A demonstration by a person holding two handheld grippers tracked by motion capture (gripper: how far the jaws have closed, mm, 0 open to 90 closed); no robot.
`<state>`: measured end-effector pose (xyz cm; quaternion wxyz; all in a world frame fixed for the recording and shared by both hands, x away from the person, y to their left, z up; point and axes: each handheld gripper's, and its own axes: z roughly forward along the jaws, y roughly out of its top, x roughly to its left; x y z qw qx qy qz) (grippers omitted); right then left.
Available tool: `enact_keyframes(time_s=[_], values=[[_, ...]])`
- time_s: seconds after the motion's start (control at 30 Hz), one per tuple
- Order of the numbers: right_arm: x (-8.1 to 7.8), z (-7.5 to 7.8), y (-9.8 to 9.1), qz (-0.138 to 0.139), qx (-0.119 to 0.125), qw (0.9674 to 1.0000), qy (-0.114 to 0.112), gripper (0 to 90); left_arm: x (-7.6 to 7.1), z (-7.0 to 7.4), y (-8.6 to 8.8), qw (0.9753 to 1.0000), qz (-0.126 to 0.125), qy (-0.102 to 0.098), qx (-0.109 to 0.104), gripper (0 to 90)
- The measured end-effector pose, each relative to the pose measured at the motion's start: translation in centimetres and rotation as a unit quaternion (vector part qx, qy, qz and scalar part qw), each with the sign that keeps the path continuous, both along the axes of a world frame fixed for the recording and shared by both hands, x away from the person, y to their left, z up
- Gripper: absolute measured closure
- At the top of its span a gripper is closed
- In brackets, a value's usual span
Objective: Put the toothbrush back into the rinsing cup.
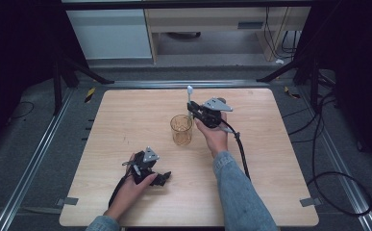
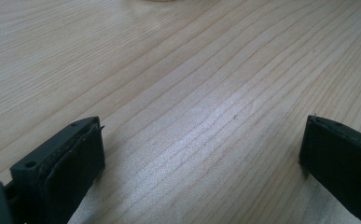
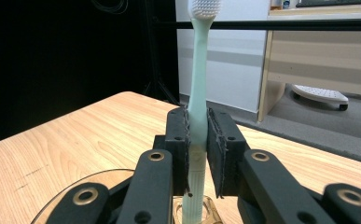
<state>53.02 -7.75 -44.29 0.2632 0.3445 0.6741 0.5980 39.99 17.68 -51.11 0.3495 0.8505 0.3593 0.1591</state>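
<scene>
A pale green toothbrush (image 3: pixel 198 84) with white bristles stands upright, and my right gripper (image 3: pixel 197 140) is shut on its handle. Seen from the high view, the toothbrush (image 1: pixel 189 95) sticks up just behind an amber glass cup (image 1: pixel 181 130) near the table's middle, with the right gripper (image 1: pixel 193 111) held over the cup's right rim. The cup's rim (image 3: pixel 71 189) shows below the jaws in the right gripper view, with the handle's lower end over it. My left gripper (image 1: pixel 163 178) rests low on the table at the front left; its jaws stand wide apart around bare wood (image 2: pixel 201 140).
The wooden table (image 1: pixel 126 115) has bare room left and right of the cup. Black cables (image 1: pixel 241 154) trail from the right gripper across the table. Beyond the far edge stand black stand legs (image 1: pixel 82 72) and light cabinets (image 1: pixel 212 24).
</scene>
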Motion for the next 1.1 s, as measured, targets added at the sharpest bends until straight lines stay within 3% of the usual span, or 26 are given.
enact_keyframes(time_s=[1.1], values=[[0.0, -1.5, -0.3, -0.001, 0.003, 1.0, 0.007, 79.1, 0.0, 0.0, 0.0, 1.0, 0.001, -0.001, -0.001, 0.0]])
